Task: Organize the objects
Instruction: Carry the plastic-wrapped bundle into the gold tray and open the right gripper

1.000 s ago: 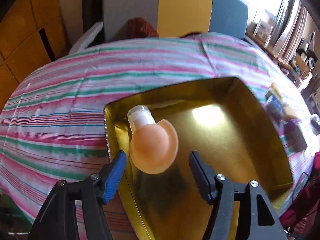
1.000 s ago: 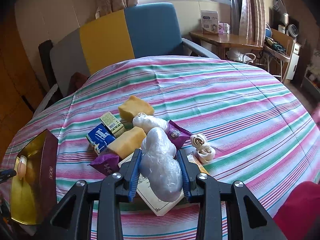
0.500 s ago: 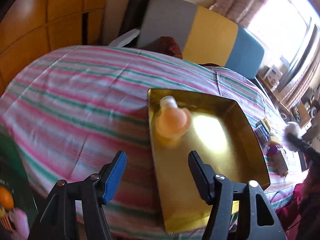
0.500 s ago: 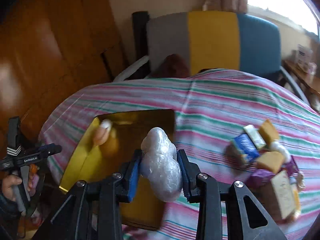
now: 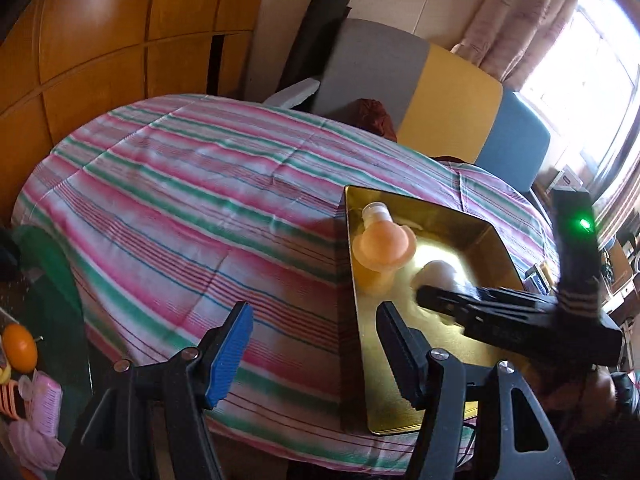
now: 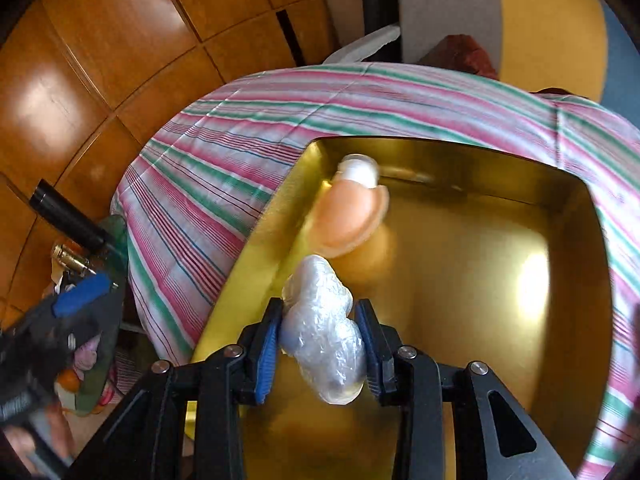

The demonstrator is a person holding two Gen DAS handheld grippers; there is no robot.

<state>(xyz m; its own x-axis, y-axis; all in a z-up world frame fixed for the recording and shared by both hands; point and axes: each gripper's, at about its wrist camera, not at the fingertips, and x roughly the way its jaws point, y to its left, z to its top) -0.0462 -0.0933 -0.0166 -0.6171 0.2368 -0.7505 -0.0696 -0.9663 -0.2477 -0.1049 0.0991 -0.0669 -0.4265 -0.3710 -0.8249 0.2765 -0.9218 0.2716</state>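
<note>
Clear-plastic-wrapped whitish lumpy bundle [image 6: 322, 334] sits clamped between the blue-padded fingers of the right gripper [image 6: 318, 344], the jaws closed only as far as the bundle's sides allow; its rounded end sticks out past the fingertips. The right gripper holds it over the shiny gold rectangular tray [image 6: 472, 284], above the tray's near-left part. Just beyond the bundle, inside the tray near its far-left corner, lies a peach-orange round-bodied bottle with a white cap [image 6: 348, 216], cap toward the far wall; the picture is too blurred to tell whether bundle and bottle touch.

From the other side, the left gripper [image 5: 314, 354] hangs with its jaws spread wide and nothing between them, one blue pad over the striped cloth and the black finger over the tray's left rim [image 5: 352, 280]. The right gripper [image 5: 436, 294] reaches in from the right across the tray, the bundle [image 5: 438, 272] a pale blur at its tip, beside the bottle [image 5: 380, 240].

The tray rests on a round table under a pink, green and white striped tablecloth [image 5: 192, 208]. Behind the table stands a grey, yellow and blue upholstered chair [image 5: 448, 96], with orange-brown wooden wall panels [image 5: 112, 40] to the left.
</note>
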